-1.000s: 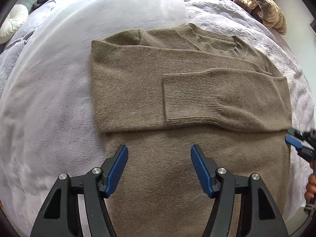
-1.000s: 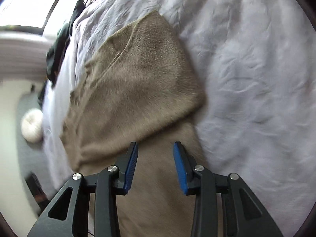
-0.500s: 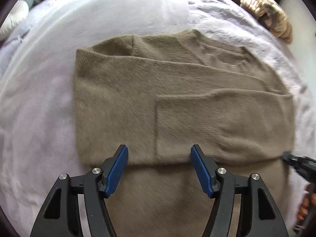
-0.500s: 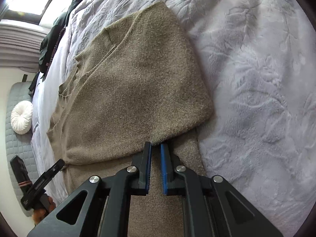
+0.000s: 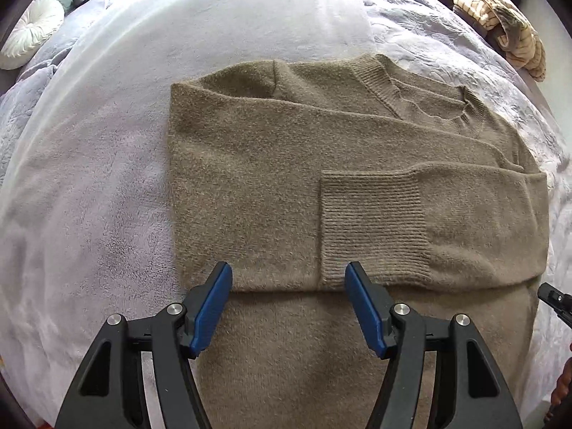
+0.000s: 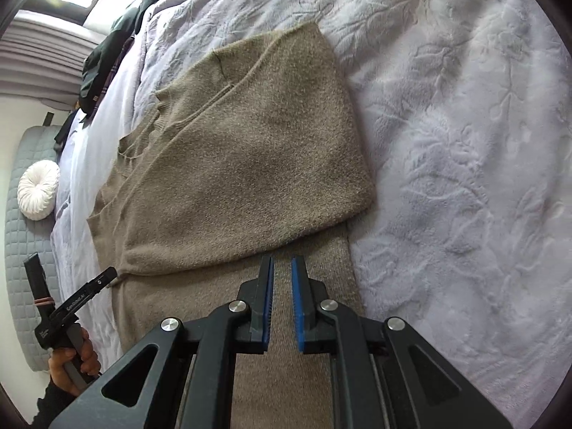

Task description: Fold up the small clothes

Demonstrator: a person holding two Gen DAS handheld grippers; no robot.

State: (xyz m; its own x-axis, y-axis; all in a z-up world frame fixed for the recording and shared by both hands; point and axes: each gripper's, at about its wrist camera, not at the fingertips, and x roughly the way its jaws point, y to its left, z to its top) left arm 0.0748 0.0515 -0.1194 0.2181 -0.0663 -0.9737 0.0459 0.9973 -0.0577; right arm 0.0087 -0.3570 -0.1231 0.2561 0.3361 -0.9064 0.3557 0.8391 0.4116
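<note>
A brown knit sweater (image 5: 279,178) lies flat on the bed with both sleeves folded across its chest; a ribbed cuff (image 5: 371,221) lies on top. It also shows in the right wrist view (image 6: 250,164). My left gripper (image 5: 287,286) is open and empty, just above the sweater's lower body near the folded sleeve edge. My right gripper (image 6: 282,279) hovers over the sweater's right side, its jaws nearly closed with a narrow gap and nothing between them. The right gripper's tip (image 5: 554,298) shows at the left wrist view's right edge.
The bed is covered by a pale lilac fleece blanket (image 5: 89,196). A crumpled striped garment (image 5: 500,18) lies at the far right corner. Dark clothes (image 6: 114,53) lie at the bed's far end. A round white cushion (image 6: 37,189) sits on a grey quilted surface beside the bed.
The right gripper's jaws narrowed from open to nearly closed and pulled back slightly from the folded sleeve edge. The left gripper stayed open and shifted over the sweater.
</note>
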